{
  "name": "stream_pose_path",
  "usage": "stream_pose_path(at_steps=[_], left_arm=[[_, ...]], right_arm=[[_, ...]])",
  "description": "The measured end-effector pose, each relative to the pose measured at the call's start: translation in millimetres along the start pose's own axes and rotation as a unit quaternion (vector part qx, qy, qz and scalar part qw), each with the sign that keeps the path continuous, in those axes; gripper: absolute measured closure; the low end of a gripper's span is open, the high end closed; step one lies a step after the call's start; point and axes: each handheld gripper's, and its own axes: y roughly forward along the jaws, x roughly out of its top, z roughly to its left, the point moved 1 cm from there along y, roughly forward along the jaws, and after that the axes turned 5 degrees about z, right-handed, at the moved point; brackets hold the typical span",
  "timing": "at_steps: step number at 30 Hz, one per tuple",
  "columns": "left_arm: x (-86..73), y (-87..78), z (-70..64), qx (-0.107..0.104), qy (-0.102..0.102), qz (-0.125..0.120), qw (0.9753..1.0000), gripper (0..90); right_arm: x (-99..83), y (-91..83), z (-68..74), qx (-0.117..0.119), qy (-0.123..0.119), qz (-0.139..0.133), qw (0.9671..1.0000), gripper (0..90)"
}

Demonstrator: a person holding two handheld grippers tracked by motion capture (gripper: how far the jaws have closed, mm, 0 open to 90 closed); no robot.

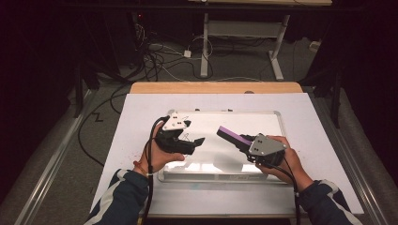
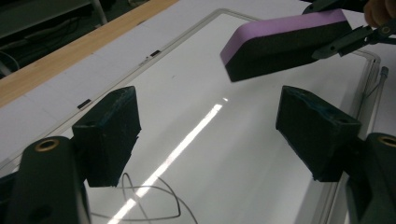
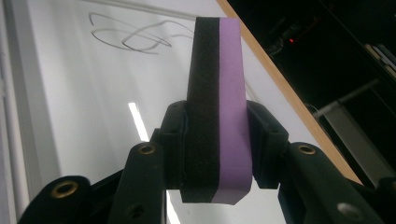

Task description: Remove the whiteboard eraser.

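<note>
White paper sheet covers the table under the work area; wooden table edge shows at the far side. Behind the table: white-legged desk frame on grey floor, with a tangle of cables and a white power adapter near its left leg. A black cable runs along the floor left of the table. Metal rail runs along the left side.

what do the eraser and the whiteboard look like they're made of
Eraser: likely foam, matte purple layer bonded to a black, felt-like layer; edges look soft and rounded. Whiteboard: glossy white coated surface, mirroring a light strip, with a pale, probably aluminium, frame.
</note>
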Motion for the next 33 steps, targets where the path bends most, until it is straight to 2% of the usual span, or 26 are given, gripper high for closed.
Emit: stream_pose_path(at_steps=[1, 2, 4, 5, 6, 8, 9, 12, 14, 16, 18, 20, 21, 22, 23, 24, 25, 26, 27, 28, 29, 30, 31, 32, 33], left_arm=[[1.3, 2.7, -1.5, 0.007, 0.013, 0.005, 0.9999, 20.3], [2.8, 5.6, -4.2, 0.014, 0.031, 0.012, 0.9993, 20.3], [5.9, 9.9, -9.5, 0.025, 0.058, 0.021, 0.9978, 20.4], [7.3, 11.7, -12.1, 0.030, 0.072, 0.024, 0.9967, 20.3], [8.5, 13.7, -14.5, 0.034, 0.086, 0.027, 0.9954, 20.3], [10.5, 17.1, -18.2, 0.039, 0.106, 0.034, 0.9930, 21.0], [11.2, 18.3, -18.7, 0.035, 0.109, 0.034, 0.9929, 22.1], [13.1, 19.1, -15.7, 0.015, 0.096, 0.025, 0.9950, 25.7], [14.7, 18.5, -12.7, -0.006, 0.092, 0.023, 0.9955, 29.0], [17.3, 20.0, -9.8, -0.024, 0.088, 0.030, 0.9953, 29.1], [20.0, 23.6, -7.0, -0.047, 0.082, 0.041, 0.9947, 28.5], [22.8, 27.6, -6.1, -0.072, 0.082, 0.057, 0.9924, 27.6], [24.4, 29.6, -5.7, -0.080, 0.085, 0.068, 0.9908, 27.6], [25.6, 31.1, -5.4, -0.092, 0.087, 0.076, 0.9890, 26.1], [26.5, 32.9, -5.0, -0.111, 0.084, 0.085, 0.9866, 26.3], [26.9, 34.9, -4.6, -0.126, 0.086, 0.096, 0.9836, 26.3], [27.1, 36.5, -4.4, -0.133, 0.086, 0.106, 0.9817, 23.7], [27.2, 37.8, -3.4, -0.145, 0.088, 0.115, 0.9788, 23.9], [26.8, 39.3, -3.0, -0.158, 0.090, 0.125, 0.9754, 23.3], [26.3, 40.9, -2.9, -0.164, 0.094, 0.136, 0.9727, 23.3], [26.1, 42.1, -3.2, -0.165, 0.096, 0.142, 0.9713, 21.7], [25.9, 42.8, -3.3, -0.172, 0.098, 0.146, 0.9692, 22.3], [25.6, 44.0, -3.3, -0.181, 0.099, 0.153, 0.9665, 22.3], [25.7, 45.0, -3.3, -0.183, 0.100, 0.158, 0.9651, 20.6], [25.9, 45.3, -3.4, -0.187, 0.104, 0.161, 0.9635, 20.6]], right_arm=[[4.0, 4.0, -0.4, 0.016, -0.004, -0.001, 0.9999, 63.5], [4.0, 4.0, -0.4, 0.016, -0.004, -0.001, 0.9999, 63.5], [7.8, 6.5, -3.5, 0.039, 0.002, -0.003, 0.9992, 63.5], [11.6, 9.5, -6.6, 0.052, 0.004, 0.010, 0.9986, 63.5], [11.6, 9.5, -6.6, 0.052, 0.004, 0.010, 0.9986, 63.5], [14.4, 11.8, -9.1, 0.067, 0.000, 0.017, 0.9976, 63.5], [15.4, 12.7, -10.3, 0.074, -0.005, 0.021, 0.9970, 63.5], [17.3, 14.7, -9.9, 0.087, -0.029, 0.030, 0.9953, 63.4], [17.5, 15.6, -8.0, 0.093, -0.050, 0.038, 0.9937, 63.5], [18.1, 15.6, -5.6, 0.097, -0.067, 0.039, 0.9922, 63.4], [19.8, 14.6, -0.6, 0.088, -0.090, 0.034, 0.9915, 63.5], [24.5, 11.8, 6.9, 0.079, -0.140, 0.026, 0.9867, 63.5], [24.5, 11.8, 6.9, 0.079, -0.140, 0.026, 0.9867, 63.5], [27.7, 9.1, 13.4, 0.066, -0.173, 0.024, 0.9825, 63.5], [28.8, 8.5, 16.2, 0.056, -0.190, 0.025, 0.9799, 63.5], [28.8, 8.5, 16.2, 0.056, -0.190, 0.025, 0.9799, 63.5], [30.0, 6.7, 21.2, 0.039, -0.227, 0.021, 0.9728, 63.6], [30.3, 6.2, 24.2, 0.031, -0.244, 0.021, 0.9690, 63.6], [30.6, 5.5, 27.5, 0.026, -0.254, 0.019, 0.9667, 63.6], [30.6, 5.5, 27.5, 0.026, -0.254, 0.019, 0.9667, 63.6], [31.1, 5.1, 33.5, 0.008, -0.284, 0.013, 0.9588, 63.6], [31.0, 5.0, 36.0, -0.003, -0.299, 0.013, 0.9542, 63.6], [31.0, 5.0, 36.0, -0.003, -0.299, 0.013, 0.9542, 63.6], [31.5, 3.5, 40.4, -0.017, -0.320, 0.009, 0.9471, 63.6], [31.5, 3.5, 40.4, -0.017, -0.320, 0.009, 0.9471, 63.6]])
